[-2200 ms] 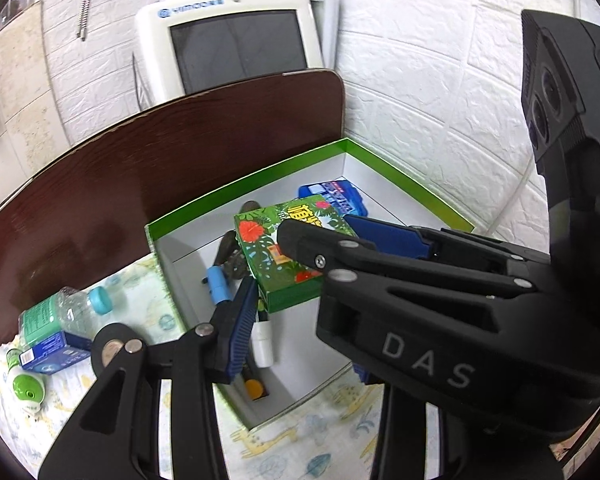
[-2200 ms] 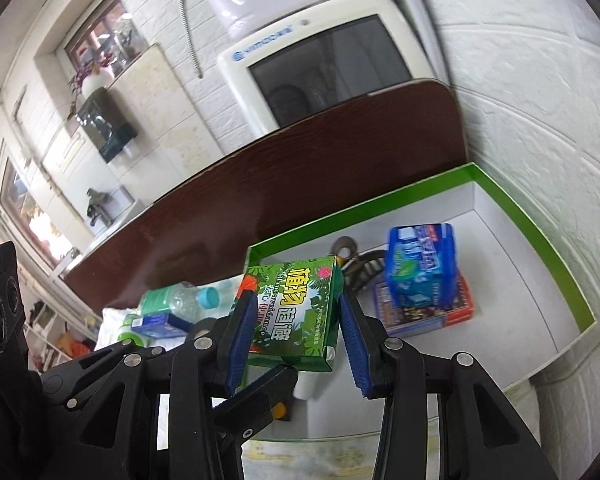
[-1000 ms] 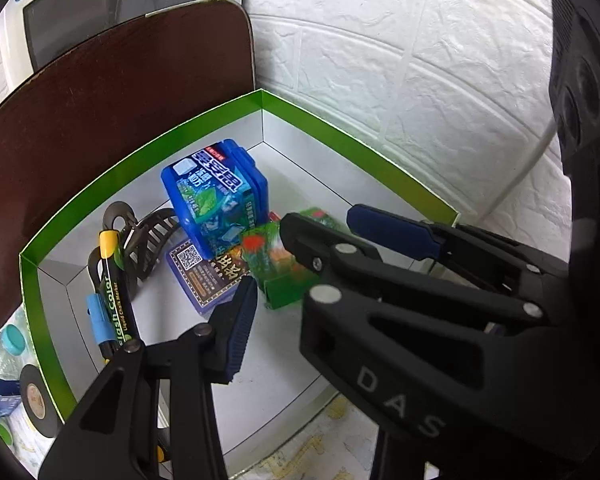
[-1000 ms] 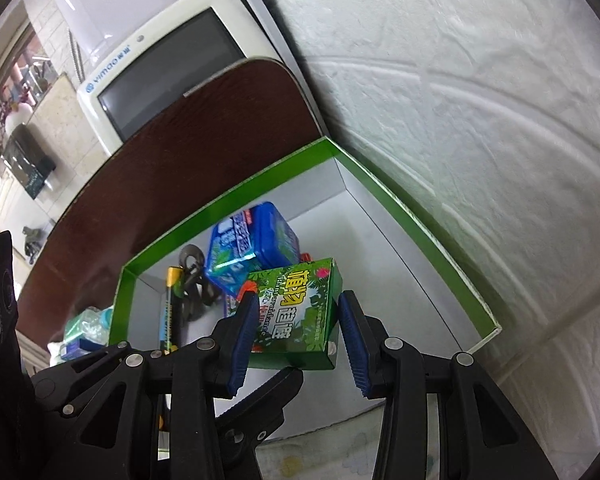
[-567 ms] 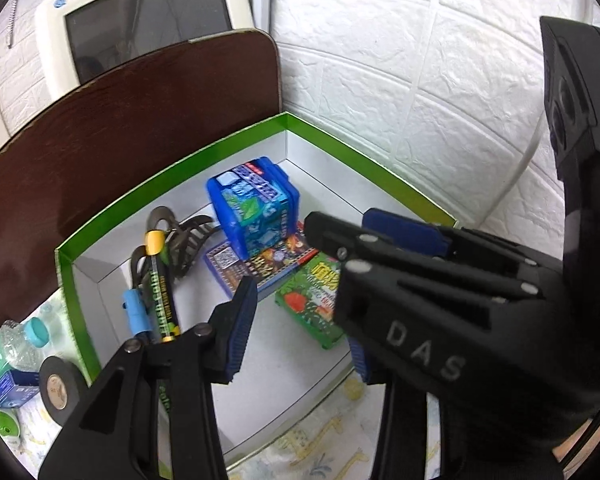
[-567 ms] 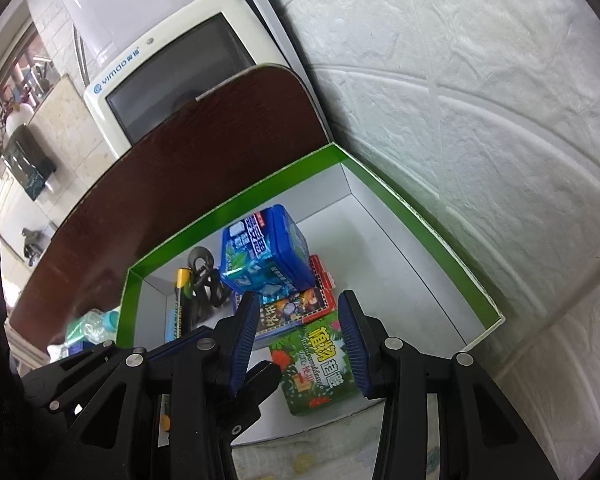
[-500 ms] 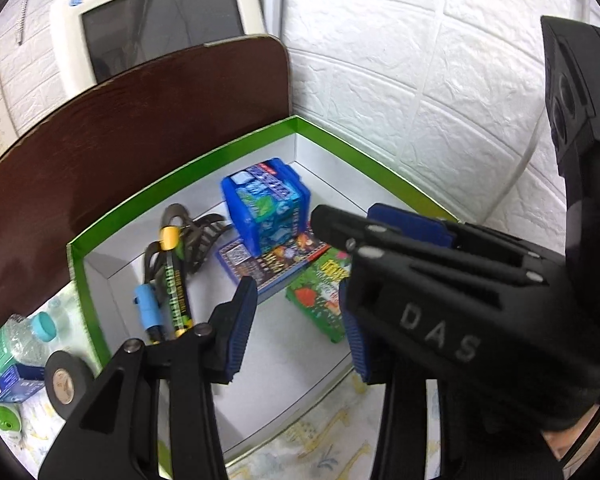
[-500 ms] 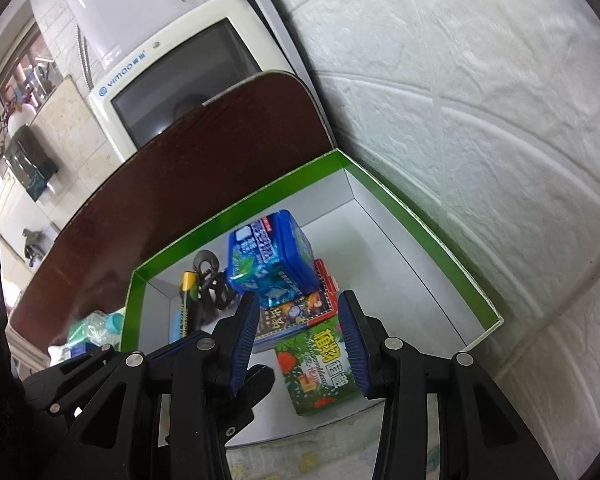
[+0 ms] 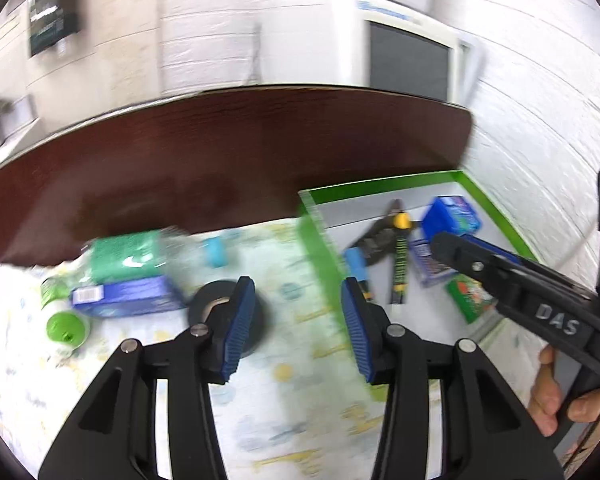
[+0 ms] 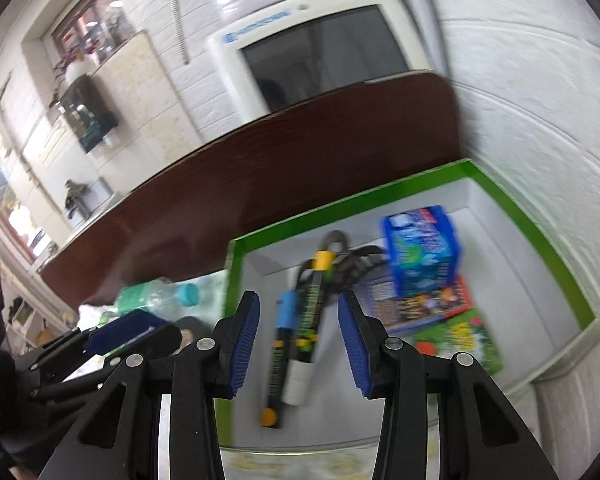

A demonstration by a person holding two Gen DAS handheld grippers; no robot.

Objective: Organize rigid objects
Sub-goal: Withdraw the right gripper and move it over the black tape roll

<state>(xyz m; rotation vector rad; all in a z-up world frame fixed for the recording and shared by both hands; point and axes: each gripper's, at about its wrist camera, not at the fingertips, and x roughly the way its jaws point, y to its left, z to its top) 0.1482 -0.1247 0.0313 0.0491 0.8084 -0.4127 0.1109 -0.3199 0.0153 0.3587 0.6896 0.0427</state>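
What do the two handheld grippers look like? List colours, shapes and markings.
Both the left gripper and the right gripper have black plastic frames with triangular cut-outs, silver pivot screws and blue ribbed pads on the jaws. The right one bears white "DAS" lettering on its side.

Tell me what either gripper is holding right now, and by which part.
Nothing is held. The left gripper and right gripper both stand open with bare pads. The green patterned box lies loose in the green-rimmed tray.
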